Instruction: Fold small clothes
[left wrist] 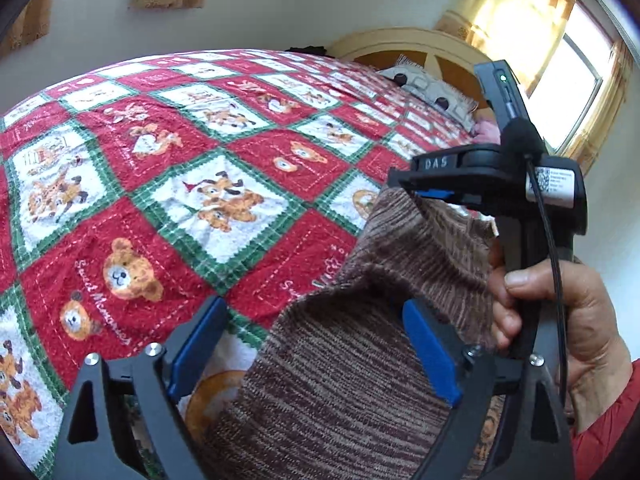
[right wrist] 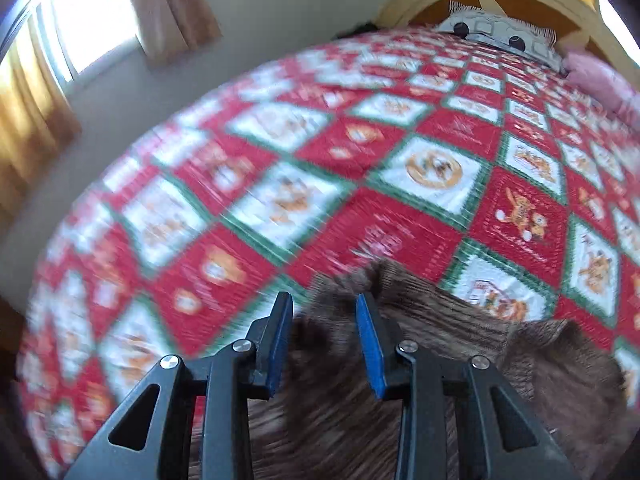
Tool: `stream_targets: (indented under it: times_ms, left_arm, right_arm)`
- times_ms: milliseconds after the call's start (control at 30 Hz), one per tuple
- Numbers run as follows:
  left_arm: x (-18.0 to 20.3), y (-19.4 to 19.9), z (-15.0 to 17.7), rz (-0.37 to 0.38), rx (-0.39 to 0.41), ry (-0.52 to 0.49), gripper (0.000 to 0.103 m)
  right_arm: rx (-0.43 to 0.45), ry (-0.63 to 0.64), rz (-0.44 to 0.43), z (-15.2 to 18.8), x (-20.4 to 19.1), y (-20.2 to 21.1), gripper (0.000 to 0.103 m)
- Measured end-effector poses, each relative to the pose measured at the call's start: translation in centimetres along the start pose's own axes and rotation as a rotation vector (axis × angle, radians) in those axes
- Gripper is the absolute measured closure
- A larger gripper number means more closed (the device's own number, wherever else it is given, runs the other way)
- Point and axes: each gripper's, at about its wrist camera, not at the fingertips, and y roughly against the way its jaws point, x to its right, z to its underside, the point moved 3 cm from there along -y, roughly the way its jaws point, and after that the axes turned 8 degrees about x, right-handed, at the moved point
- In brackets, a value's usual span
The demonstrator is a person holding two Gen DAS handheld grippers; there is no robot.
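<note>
the brown knitted garment (left wrist: 344,380) lies on the bed over the red, white and green bear quilt (left wrist: 132,208), near the foot end, with one edge lifted off the bed. in the left wrist view the right hand-held gripper (left wrist: 430,194) comes in from the right and seems clamped on that raised edge, its blue pad just showing above the fabric. the right wrist view is motion-blurred and shows its jaws standing apart with knit between and below them, so i cannot tell for sure whether it truly holds the cloth. the left hand-held gripper (left wrist: 316,344) has its jaws wide apart, with the garment running up between them and nothing pinched. the person's right hand (left wrist: 560,320) wraps the handle of the right tool.

what could go wrong: the grip on the edge looks shallow, so a quick pull could let the loose knit slip out and drop in a heap. the stretchy weave may sag and skew the fold line. the left jaws, if shut now, could catch two layers or snag the quilt beneath.

the garment's long axis appears to run from the near edge of the bed up and to the right, toward the headboard (left wrist: 400,46) and pillow (left wrist: 432,92), with the lifted end pointing that way. which end is neck or hem i cannot tell.
</note>
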Motion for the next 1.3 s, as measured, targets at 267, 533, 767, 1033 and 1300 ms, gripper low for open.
stream_targets:
  times_ms: [267, 533, 767, 1033, 1300]
  left_arm:
    - [-0.5, -0.4, -0.1, -0.035, 0.006, 0.023, 0.009]
    - [-0.5, -0.2, -0.1, -0.025, 0.014, 0.031, 0.009]
    - [-1.0, 0.3, -0.1, 0.003, 0.033, 0.06, 0.009]
    - [-1.1, 0.5, -0.1, 0.015, 0.035, 0.069, 0.009]
    - [-1.3, 1.0, 0.0, 0.031, 0.038, 0.085, 0.009]
  right_arm:
    - [0.168, -0.264, -0.089, -1.4, 3.9, 2.4, 0.099]
    - [0.181, -0.56, -0.296, -1.0, 6.9, 2.5, 0.095]
    - [0.213, -0.431, -0.167, 2.7, 6.2, 7.5, 0.095]
    - [0.055, -0.287, -0.149, 11.8, 0.9, 9.0, 0.094]
    - [0.278, -0.443, -0.004, 15.7, 7.4, 20.7, 0.082]
